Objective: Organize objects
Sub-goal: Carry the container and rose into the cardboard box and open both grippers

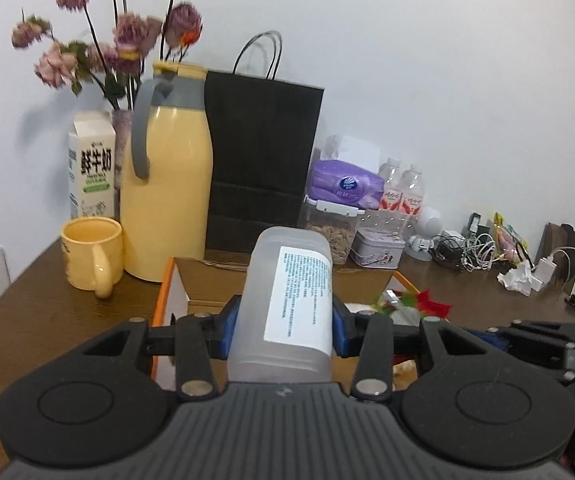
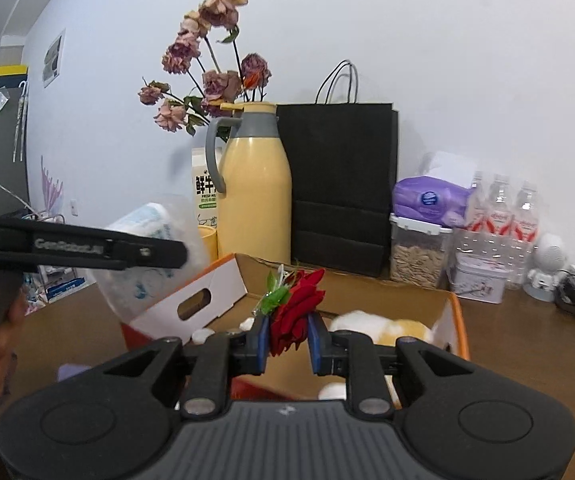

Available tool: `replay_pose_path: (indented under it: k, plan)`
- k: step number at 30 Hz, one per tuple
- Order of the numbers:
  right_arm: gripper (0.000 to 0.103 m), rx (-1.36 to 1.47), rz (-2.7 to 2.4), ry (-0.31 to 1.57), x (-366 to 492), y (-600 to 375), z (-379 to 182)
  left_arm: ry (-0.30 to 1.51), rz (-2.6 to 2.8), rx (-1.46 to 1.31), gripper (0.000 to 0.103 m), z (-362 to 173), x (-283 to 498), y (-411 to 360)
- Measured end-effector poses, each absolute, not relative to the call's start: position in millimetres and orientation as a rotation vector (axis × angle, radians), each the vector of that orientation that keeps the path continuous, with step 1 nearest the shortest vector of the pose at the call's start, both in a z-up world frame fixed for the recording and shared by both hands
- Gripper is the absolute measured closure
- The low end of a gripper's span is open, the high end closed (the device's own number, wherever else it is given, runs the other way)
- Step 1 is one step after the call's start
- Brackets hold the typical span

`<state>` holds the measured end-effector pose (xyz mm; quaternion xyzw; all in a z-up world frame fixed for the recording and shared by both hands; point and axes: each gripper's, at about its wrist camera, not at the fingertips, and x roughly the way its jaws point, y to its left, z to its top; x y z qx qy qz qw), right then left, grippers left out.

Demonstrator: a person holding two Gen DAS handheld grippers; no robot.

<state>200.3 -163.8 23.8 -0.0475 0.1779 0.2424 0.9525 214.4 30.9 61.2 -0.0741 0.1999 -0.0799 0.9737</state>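
Holding two things above the open orange-and-white cardboard box point(image 2: 191, 300) near the front edge of the brown wooden tabletop point(image 1: 47, 304). My left gripper point(image 1: 283, 334) is partly closed, blue pads pressing both sides of a frosted translucent plastic bottle with a white printed label point(image 1: 287, 300); its long axis runs straight ahead along my fingers, far end tipped toward the black paper bag point(image 1: 263, 152). My right gripper point(image 2: 289, 338) is nearly closed on a red artificial rose point(image 2: 295, 308), bloom up between the pads. Judgement: the rose hangs directly over the box, so my right hand is nearer to placing.
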Motion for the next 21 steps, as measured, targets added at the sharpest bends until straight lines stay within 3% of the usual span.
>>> replay_pose_path:
  k: [8,18,20,21]
  plan:
    - [0.084,-0.089,0.496,0.428,263.4,-137.8,2.5,0.456,-0.092,-0.171,0.060,36.0,263.9,34.5]
    - [0.082,-0.066,0.468,0.519,281.6,-140.4,-24.7,0.532,-0.066,-0.104,0.059,13.1,276.5,27.2]
    - [0.078,-0.073,0.463,0.530,281.8,-141.4,-25.7,0.506,-0.050,-0.089,0.054,13.8,273.2,26.2]
    - [0.070,-0.080,0.454,0.530,280.4,-141.5,-25.5,0.488,-0.041,-0.080,0.045,15.1,270.6,25.8]
